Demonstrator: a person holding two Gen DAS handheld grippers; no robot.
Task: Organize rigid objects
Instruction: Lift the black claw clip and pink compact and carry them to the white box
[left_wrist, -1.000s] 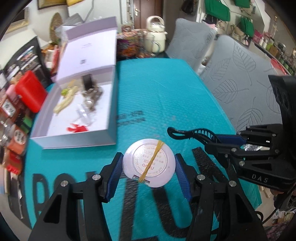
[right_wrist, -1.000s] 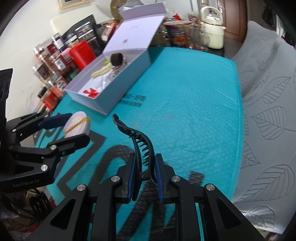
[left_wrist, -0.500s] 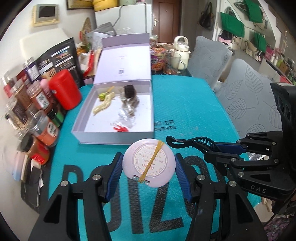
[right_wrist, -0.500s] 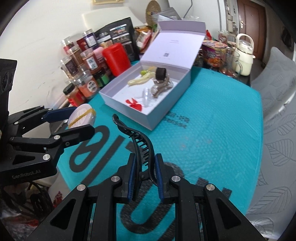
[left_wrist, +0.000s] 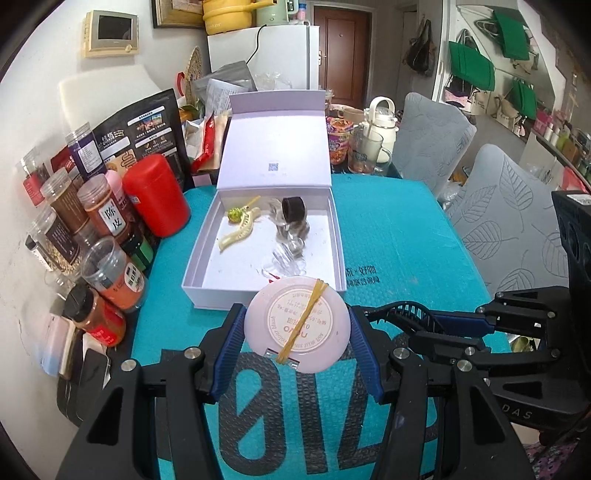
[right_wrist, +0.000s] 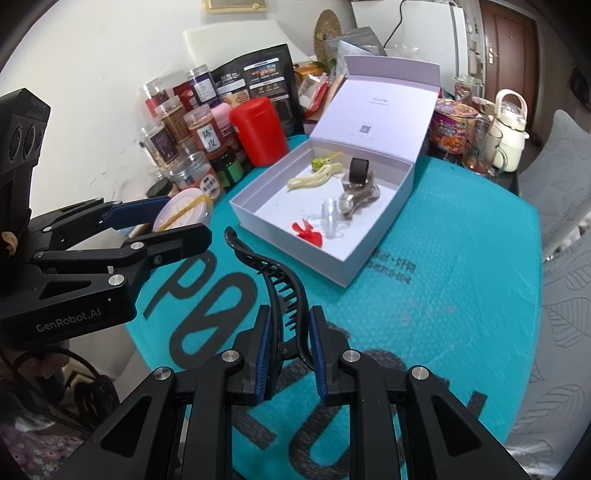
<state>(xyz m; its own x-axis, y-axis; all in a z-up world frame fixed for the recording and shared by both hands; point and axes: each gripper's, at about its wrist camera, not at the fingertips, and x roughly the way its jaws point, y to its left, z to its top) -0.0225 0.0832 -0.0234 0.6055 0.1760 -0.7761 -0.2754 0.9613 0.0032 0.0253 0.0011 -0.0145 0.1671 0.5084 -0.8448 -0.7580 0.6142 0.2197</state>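
Left gripper (left_wrist: 297, 345): we have it closed across the width of the round pink compact (left_wrist: 297, 330), its blue pads pressing on the two opposite edges; a yellow rubber band (left_wrist: 303, 321) runs across the compact's face.
Right gripper (right_wrist: 288, 338): we have it pinched on the black hair claw (right_wrist: 275, 286) near its hinge end, with the curved toothed part sticking out forward past the fingertips.
Where the things are: both are carried in the air above the teal mat (left_wrist: 399, 236), just short of the near wall of the open lilac box (left_wrist: 334, 221).
Box contents: a cream hair clip (left_wrist: 238, 232), a dark ring-shaped piece (left_wrist: 293, 208) on a brownish clip, a clear clip (left_wrist: 284, 260) and a small red piece (right_wrist: 306, 232) already lie inside; the near left part of the floor looks free.
Step in hand, as we judge it: bringing both items over the box to set them down.
Doing it well: we carry each item fully over the near wall before lowering, since the compact sits right at that wall's level in the left view.
Placement: we aim the compact for the free near-left floor and the claw for the right side, so neither lands on the clear clip.
Release: we lower until the item is close to the floor, then open, one gripper at a time.
Risk: the claw's long front end could catch the box wall or knock the clips.
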